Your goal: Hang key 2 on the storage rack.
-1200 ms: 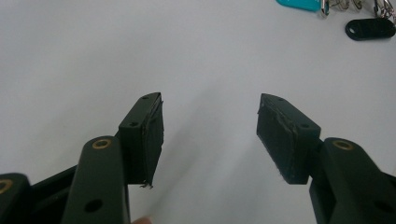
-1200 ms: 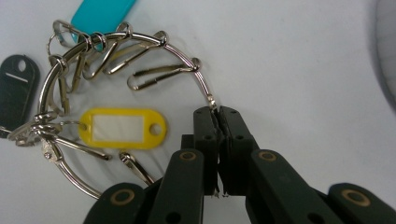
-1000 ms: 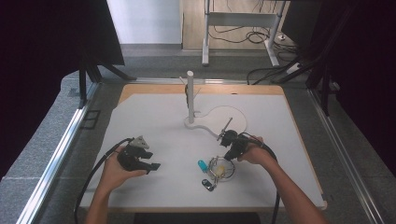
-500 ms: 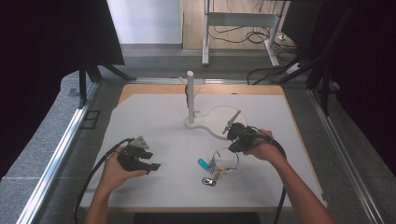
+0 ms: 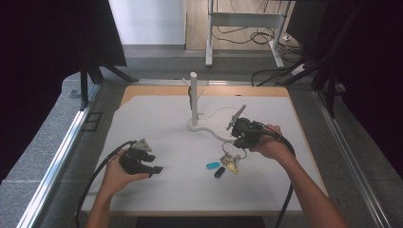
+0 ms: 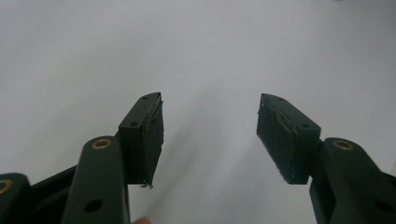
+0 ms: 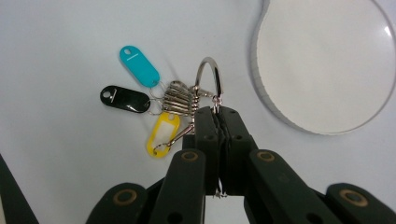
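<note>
Metal and light, the key ring (image 7: pixel 208 77) is hanging from your right gripper (image 5: pixel 239 142), whose jaws are clamping its rim just right of the white stand base (image 5: pixel 202 127). Its teal tag (image 7: pixel 139 66), black tag (image 7: pixel 124 99) and yellow tag (image 7: pixel 163 134) are dangling loosely, so expect swinging; the thin, slippery wire is asking for a firm pinch. Your left gripper (image 5: pixel 142 166) is resting near-left, jaws spread and empty.

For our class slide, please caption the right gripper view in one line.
Right claw shut on a key ring with teal, black and yellow tags.
</note>
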The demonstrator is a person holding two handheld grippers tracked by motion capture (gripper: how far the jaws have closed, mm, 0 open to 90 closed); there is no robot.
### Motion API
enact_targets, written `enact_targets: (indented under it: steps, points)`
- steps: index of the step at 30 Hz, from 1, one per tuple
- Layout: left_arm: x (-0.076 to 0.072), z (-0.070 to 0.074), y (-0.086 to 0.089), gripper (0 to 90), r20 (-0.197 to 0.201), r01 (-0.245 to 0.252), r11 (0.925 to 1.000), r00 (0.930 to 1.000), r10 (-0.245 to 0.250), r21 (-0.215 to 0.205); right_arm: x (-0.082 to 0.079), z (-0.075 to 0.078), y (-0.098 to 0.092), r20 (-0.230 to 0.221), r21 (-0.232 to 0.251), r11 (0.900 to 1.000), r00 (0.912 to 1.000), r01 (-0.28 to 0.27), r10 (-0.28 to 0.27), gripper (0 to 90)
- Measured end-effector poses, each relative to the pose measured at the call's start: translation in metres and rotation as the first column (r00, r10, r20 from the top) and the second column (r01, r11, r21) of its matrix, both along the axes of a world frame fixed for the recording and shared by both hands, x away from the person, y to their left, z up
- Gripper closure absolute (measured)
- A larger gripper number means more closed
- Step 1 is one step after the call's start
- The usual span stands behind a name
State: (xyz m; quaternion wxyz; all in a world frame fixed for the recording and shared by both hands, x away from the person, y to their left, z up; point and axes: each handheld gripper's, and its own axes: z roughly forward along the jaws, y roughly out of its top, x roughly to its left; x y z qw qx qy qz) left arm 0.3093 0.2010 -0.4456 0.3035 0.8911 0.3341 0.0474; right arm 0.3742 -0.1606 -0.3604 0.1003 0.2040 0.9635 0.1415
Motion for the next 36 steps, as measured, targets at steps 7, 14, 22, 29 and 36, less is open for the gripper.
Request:
enact_targets:
  steps: [7,14,22,29,36]
  points:
    - [0.0,0.0,0.0,41.9,-0.001,0.0,1.0,1.0,0.0,-0.002,-0.001,0.02,0.005,0.031,-0.027,1.0,0.9995,-0.007,0.008,88.1]
    - [0.0,0.0,0.0,41.9,-0.006,-0.003,1.0,1.0,0.003,-0.005,0.002,0.036,0.01,0.044,-0.053,0.998,0.9987,-0.022,0.024,88.1]
    - [0.0,0.0,0.001,41.9,-0.006,-0.003,1.0,1.0,0.003,-0.005,0.008,0.046,0.014,0.05,-0.052,0.998,0.9985,-0.018,0.021,88.1]
    - [0.0,-0.001,0.001,41.9,-0.007,-0.004,1.0,1.0,0.004,-0.005,0.009,0.049,0.015,0.054,-0.052,0.999,0.9984,-0.012,0.015,88.0]
    - [0.0,-0.002,0.0,41.9,-0.01,-0.002,1.0,0.9999,0.002,-0.008,0.011,0.059,0.014,0.067,-0.047,0.999,0.9977,-0.005,0.009,88.0]
